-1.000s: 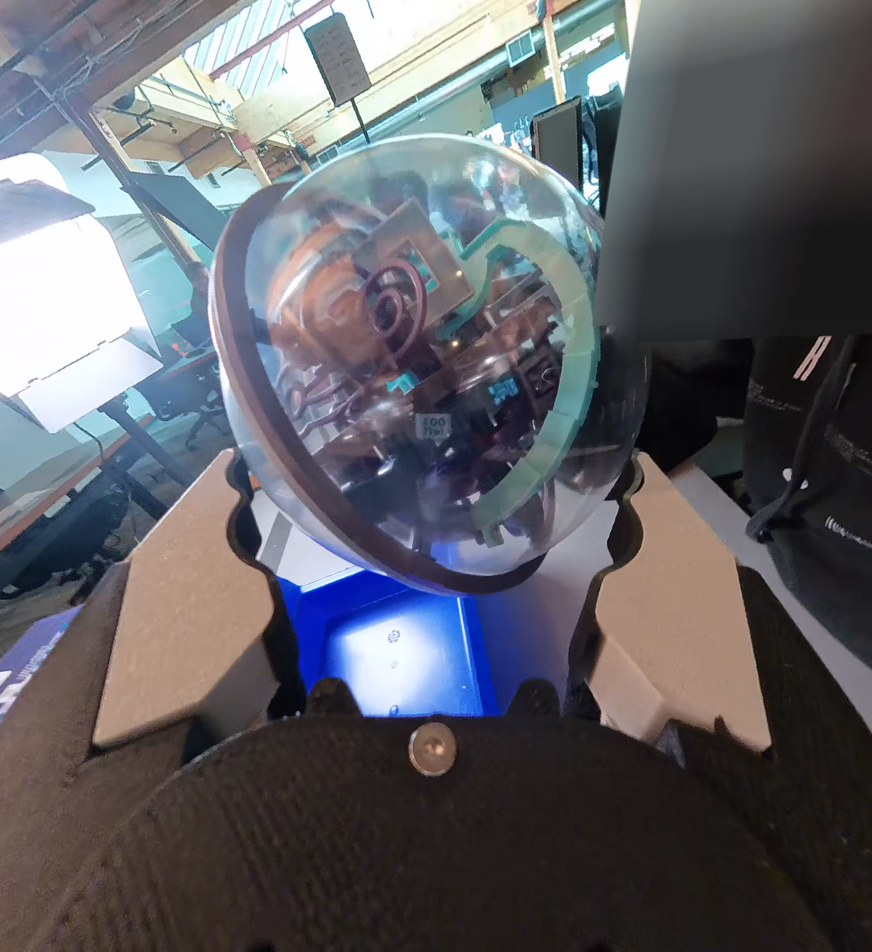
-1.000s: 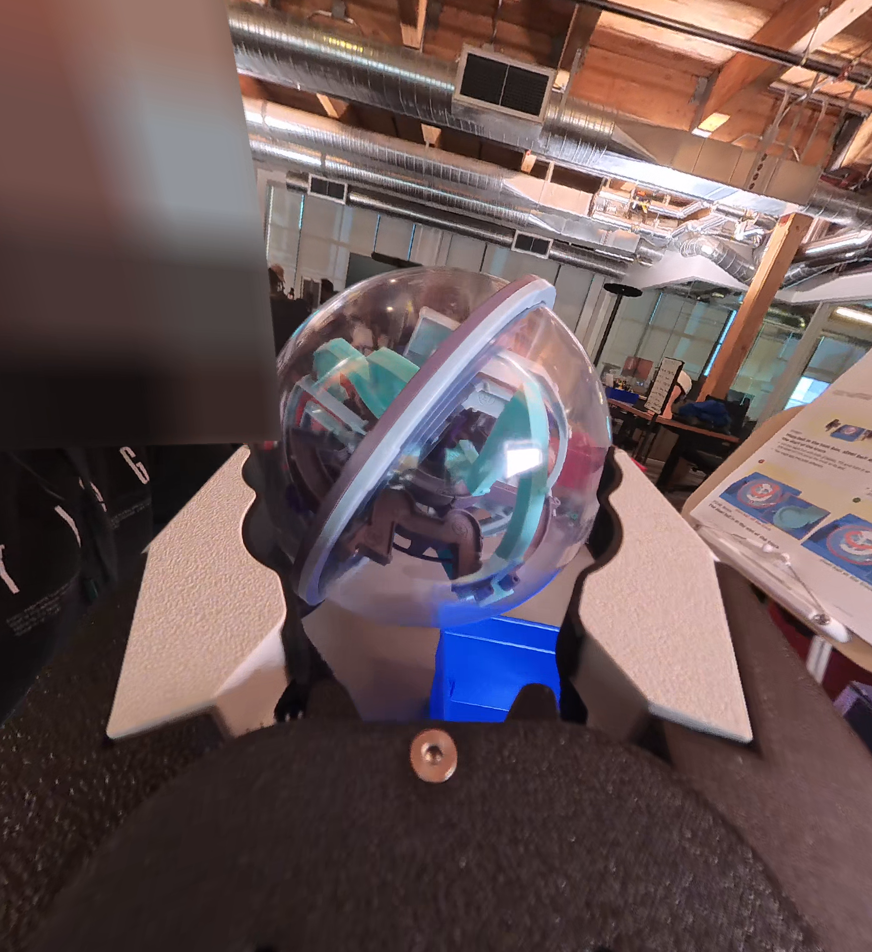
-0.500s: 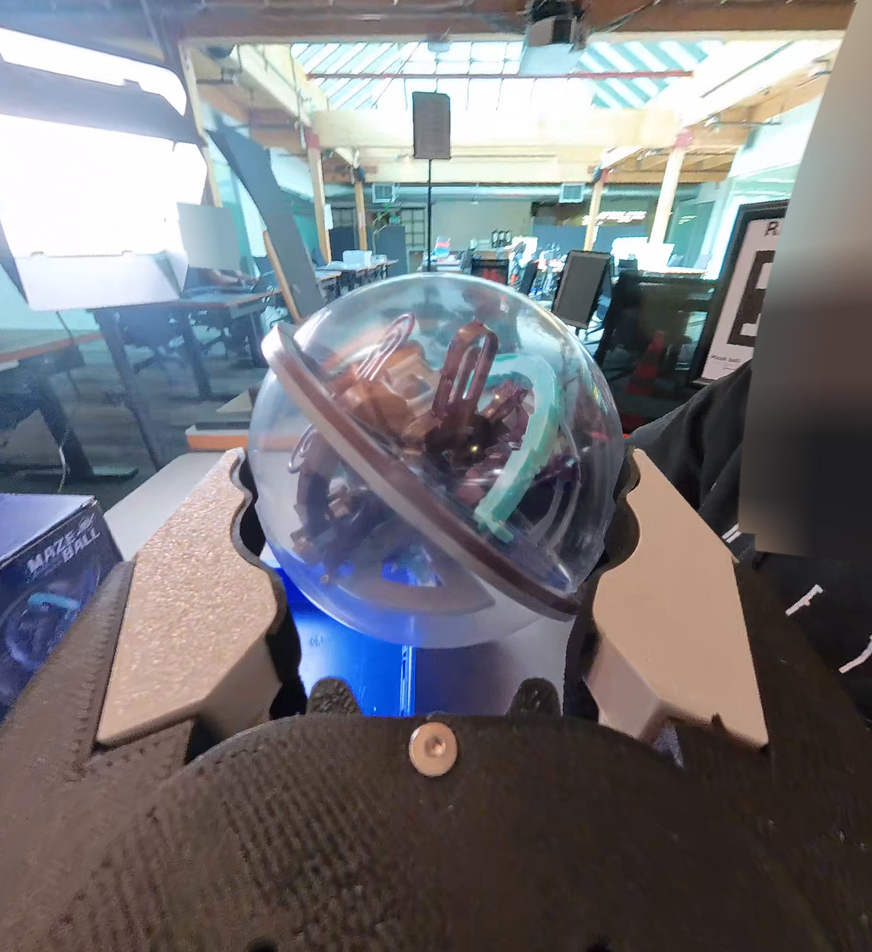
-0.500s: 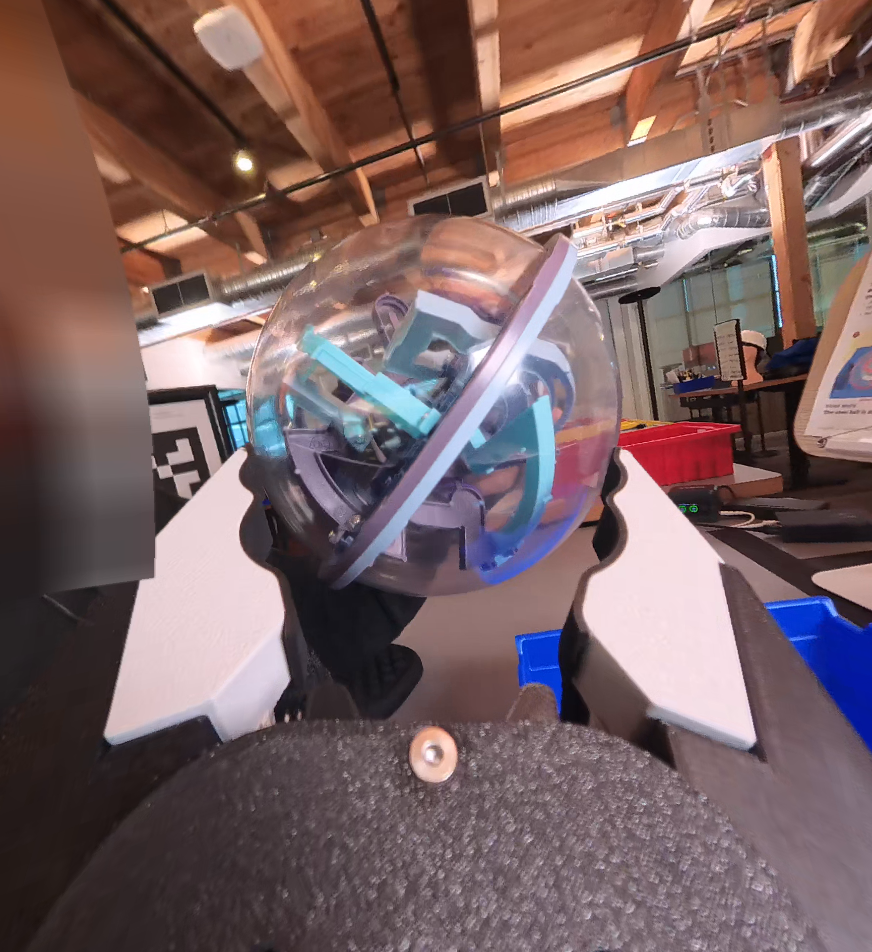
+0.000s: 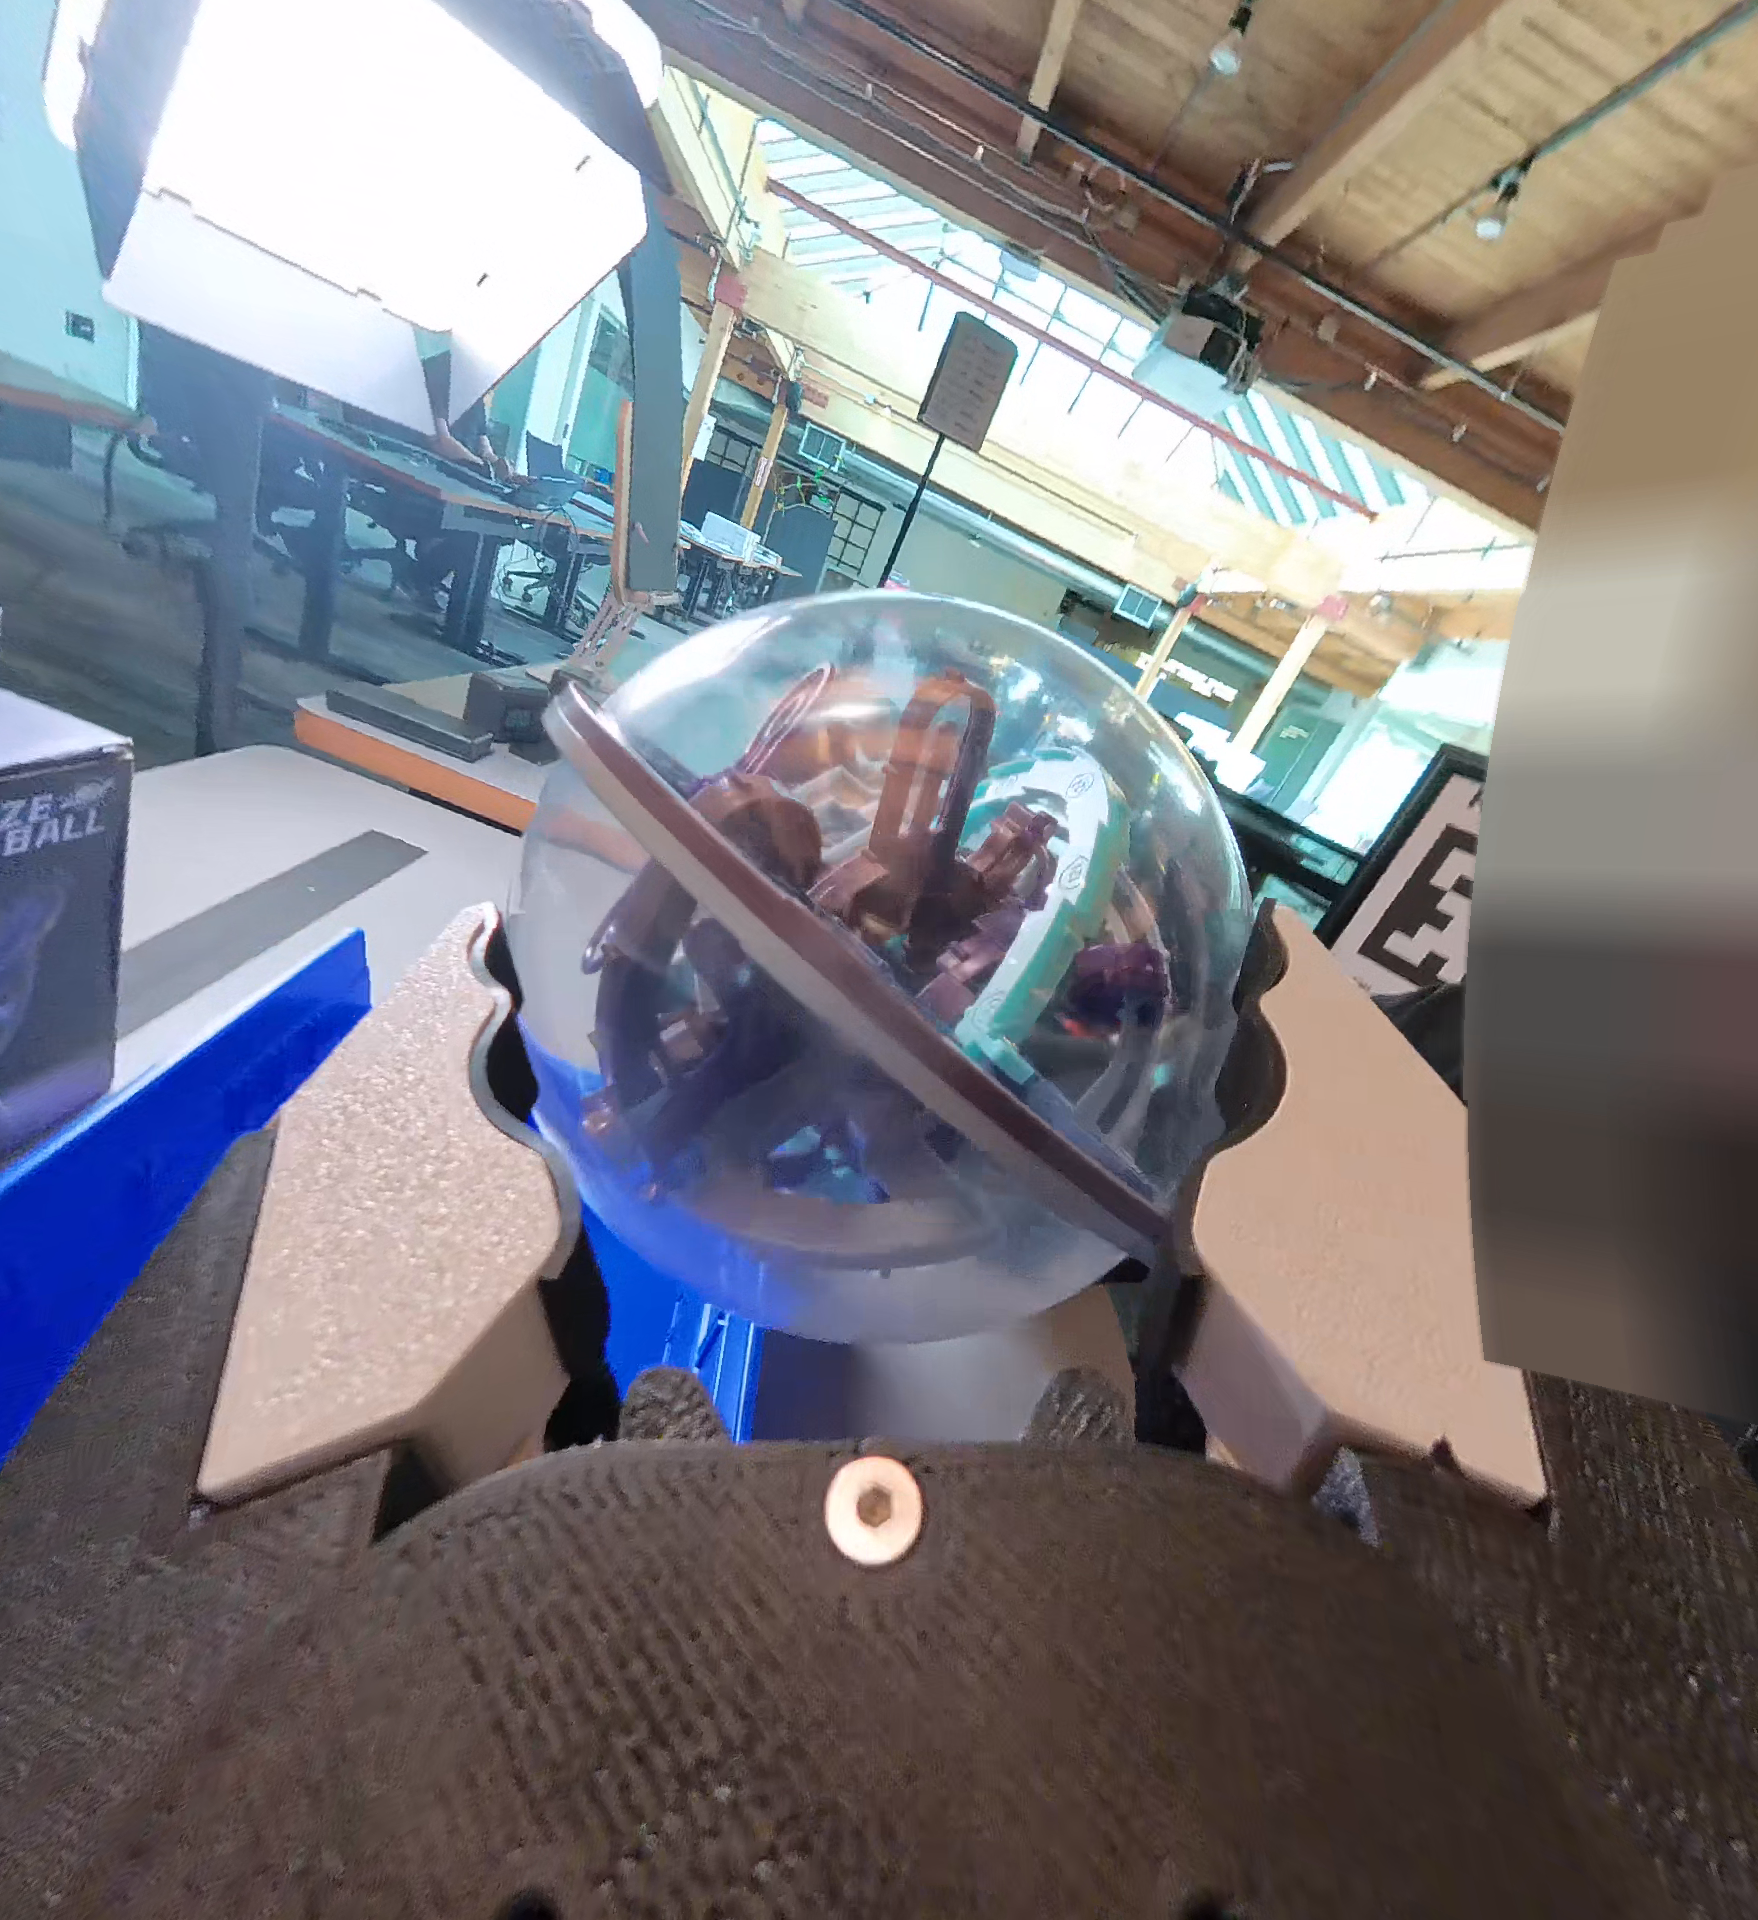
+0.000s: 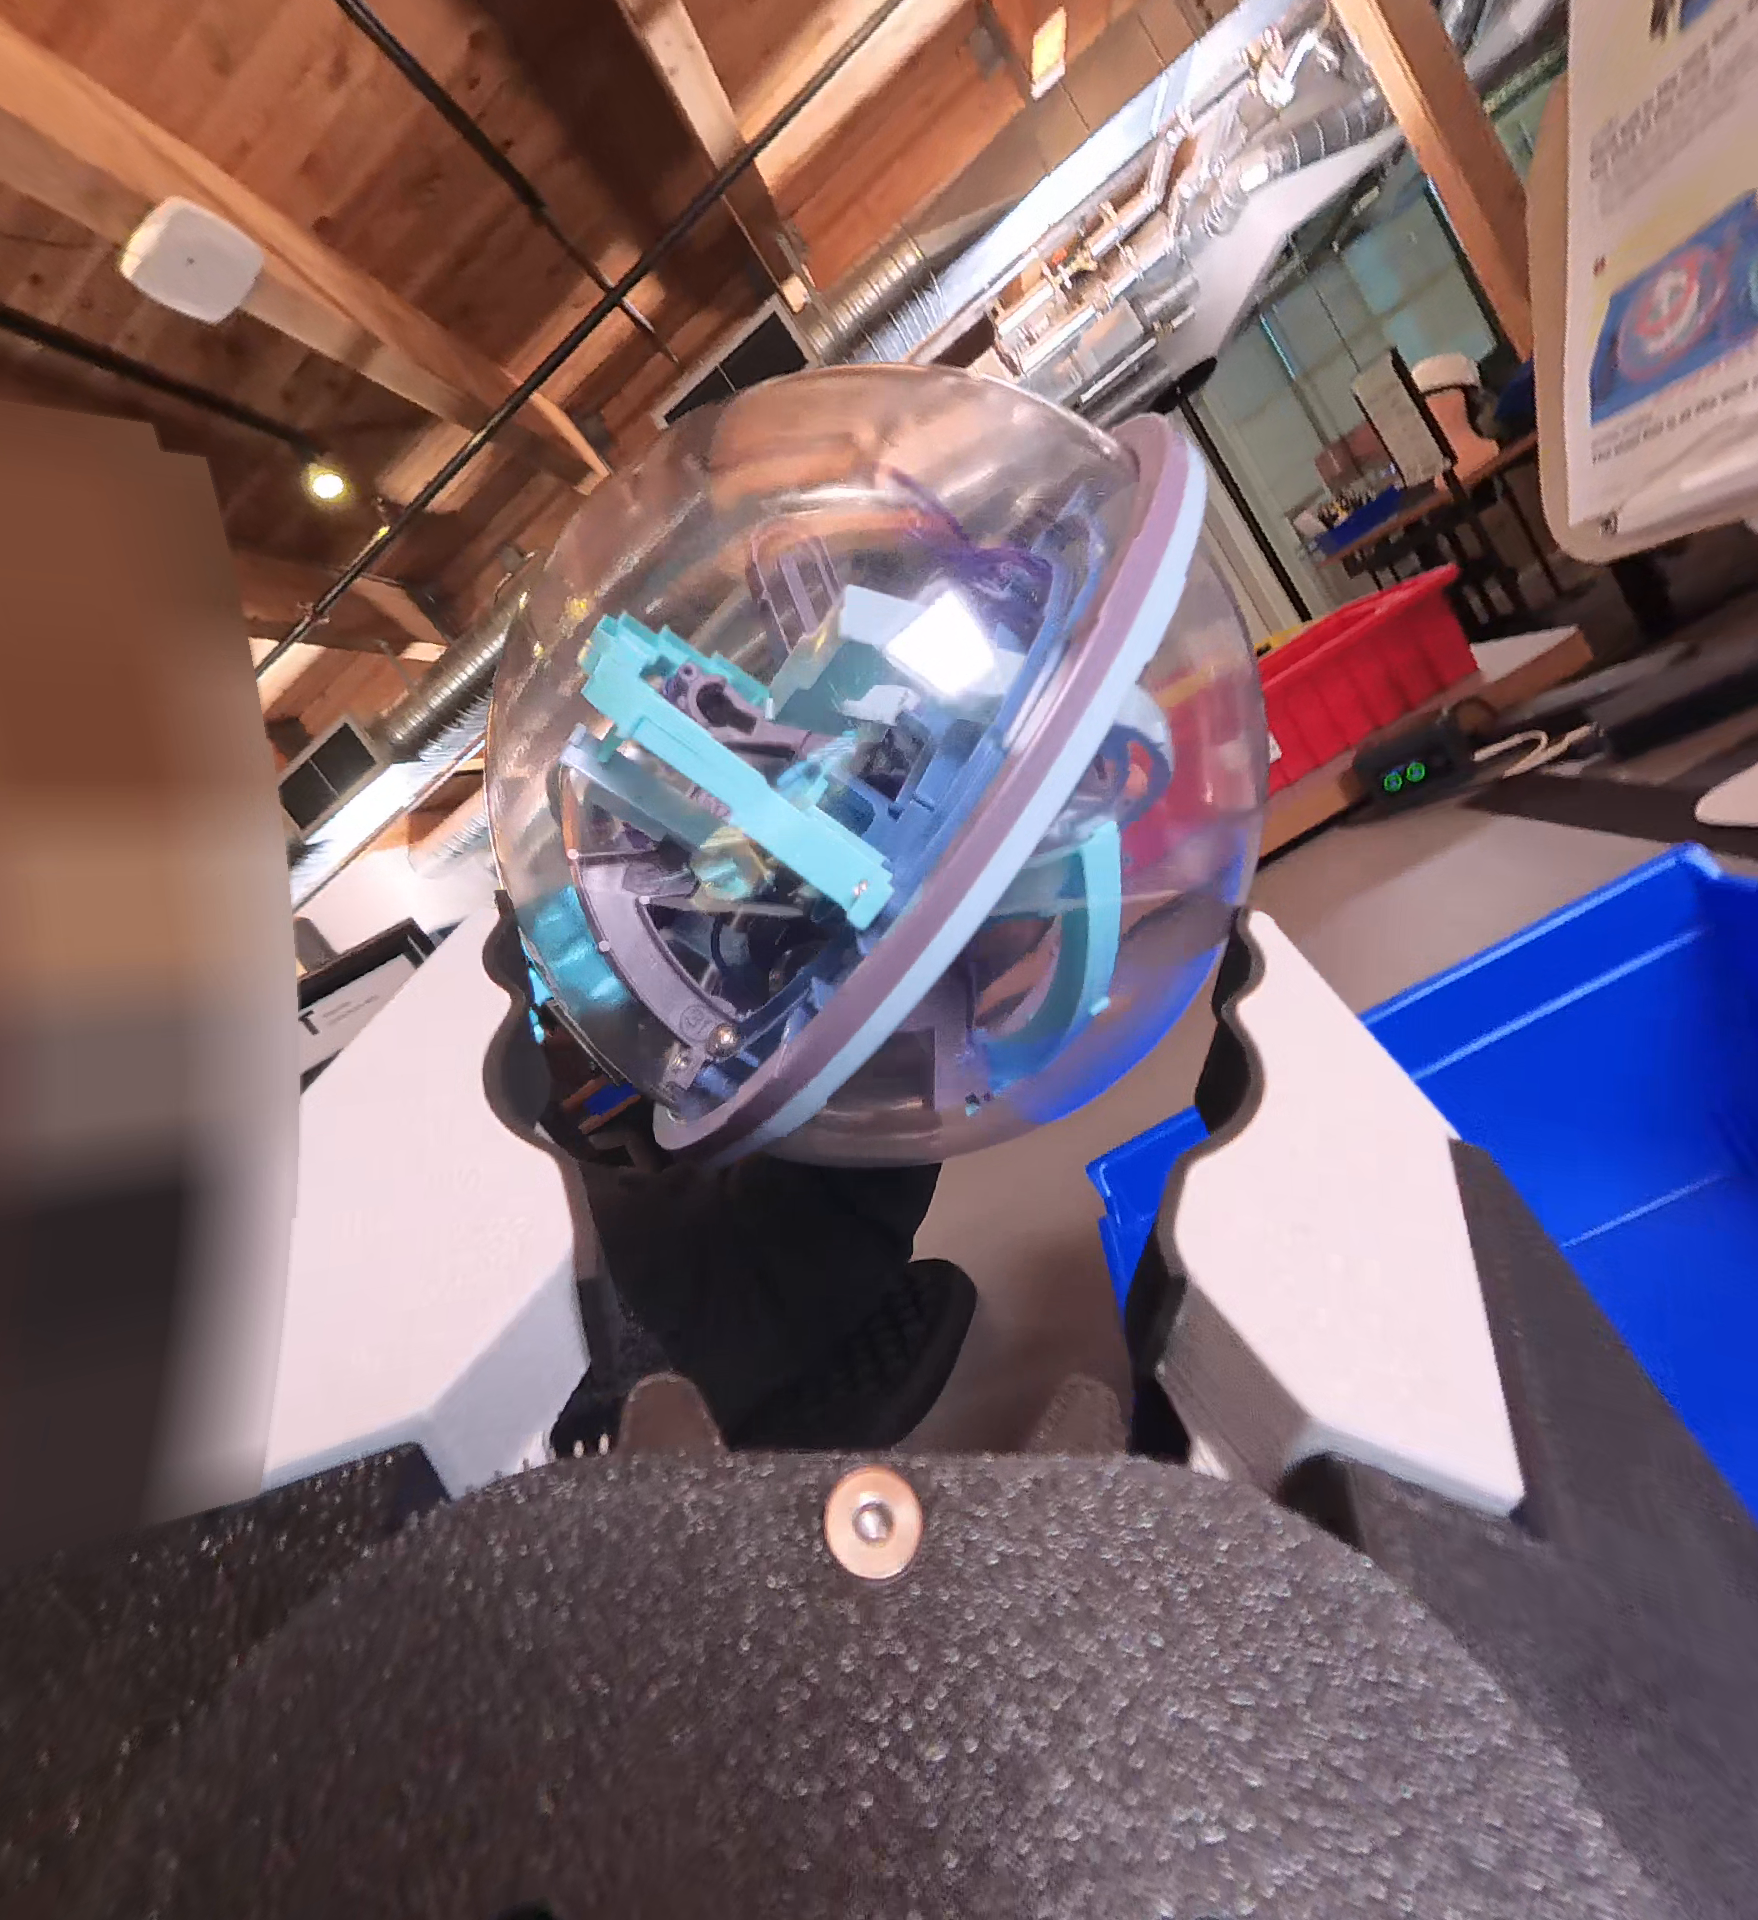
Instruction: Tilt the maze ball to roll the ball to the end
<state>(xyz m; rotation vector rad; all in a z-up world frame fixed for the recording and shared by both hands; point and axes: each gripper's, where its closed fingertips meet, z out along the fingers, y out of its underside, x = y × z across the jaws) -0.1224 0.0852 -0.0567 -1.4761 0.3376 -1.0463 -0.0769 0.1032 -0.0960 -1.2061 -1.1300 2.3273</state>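
Observation:
The maze ball point(image 5: 875, 966) is a clear sphere with a dark equator ring and brown, purple and teal tracks inside. It is held off the table between both grippers. My left gripper point(image 5: 875, 935) is shut on it, one pale finger on each side. In the right wrist view the maze ball point(image 6: 875, 769) sits the same way in my right gripper point(image 6: 870, 935), which is shut on it. The ring slants from upper left to lower right in the left wrist view, and from lower left to upper right in the right wrist view. I cannot pick out the small ball with certainty.
A blue bin point(image 5: 127, 1195) stands under and left of the ball; it also shows in the right wrist view point(image 6: 1633, 1091). The toy's dark box point(image 5: 13, 935) sits on the grey table point(image 5: 262, 831). A red bin point(image 6: 1374, 665) and a printed sheet point(image 6: 1706, 260) are at the right.
Both grippers have swung and tipped with the ball held between them, so it has turned and the ring's slant has changed. Neither grip has opened.

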